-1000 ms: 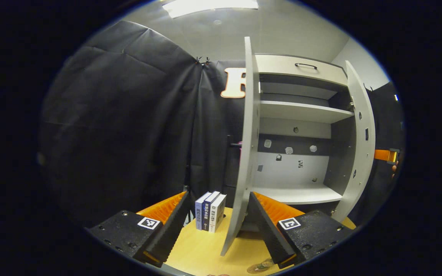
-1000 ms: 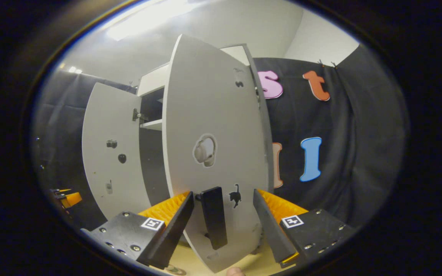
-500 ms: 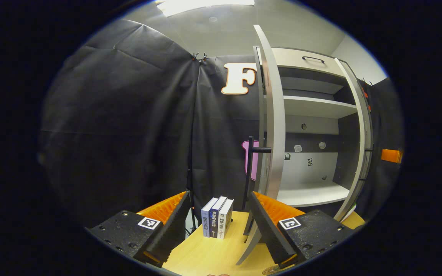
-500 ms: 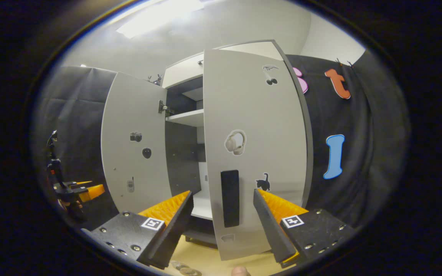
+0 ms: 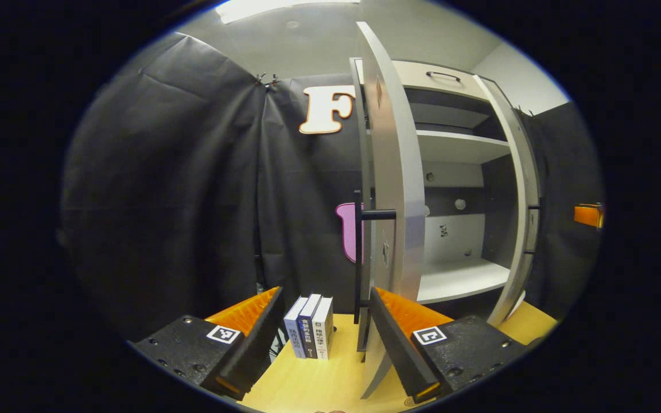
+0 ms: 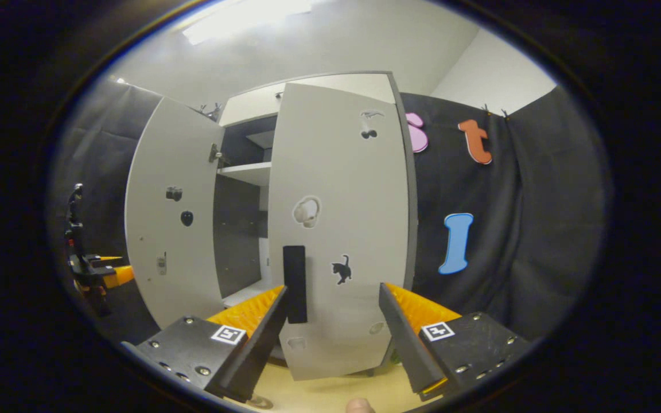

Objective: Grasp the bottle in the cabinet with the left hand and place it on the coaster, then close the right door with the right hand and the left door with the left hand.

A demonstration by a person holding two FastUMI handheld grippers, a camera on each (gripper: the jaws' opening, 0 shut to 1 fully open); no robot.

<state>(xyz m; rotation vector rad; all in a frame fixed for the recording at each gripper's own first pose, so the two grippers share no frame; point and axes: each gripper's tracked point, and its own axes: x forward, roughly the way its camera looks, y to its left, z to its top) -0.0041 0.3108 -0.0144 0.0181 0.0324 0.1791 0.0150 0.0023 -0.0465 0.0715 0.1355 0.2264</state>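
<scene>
In the left gripper view the cabinet's left door [image 5: 391,172] stands open, seen almost edge-on, with its black handle [image 5: 375,215] sticking out to the left. My left gripper [image 5: 327,344] is open just in front of that door's lower edge. The shelves [image 5: 457,281] inside carry nothing. The right door [image 5: 523,195] is swung most of the way in. In the right gripper view that right door [image 6: 342,189] faces me with its black handle [image 6: 295,284], and my right gripper [image 6: 333,338] is open close to its lower part. The left door [image 6: 164,218] hangs open beyond.
Three upright books [image 5: 309,327] stand on the wooden table [image 5: 307,378] left of the cabinet. The other gripper [image 6: 95,275] shows at the far left of the right gripper view. A small round thing [image 6: 259,401] lies at the table's near edge, cut off.
The right door has swung from wide open to nearly shut, followed by my right gripper. My left gripper has shifted around to the left door's edge, so its handle now shows.
</scene>
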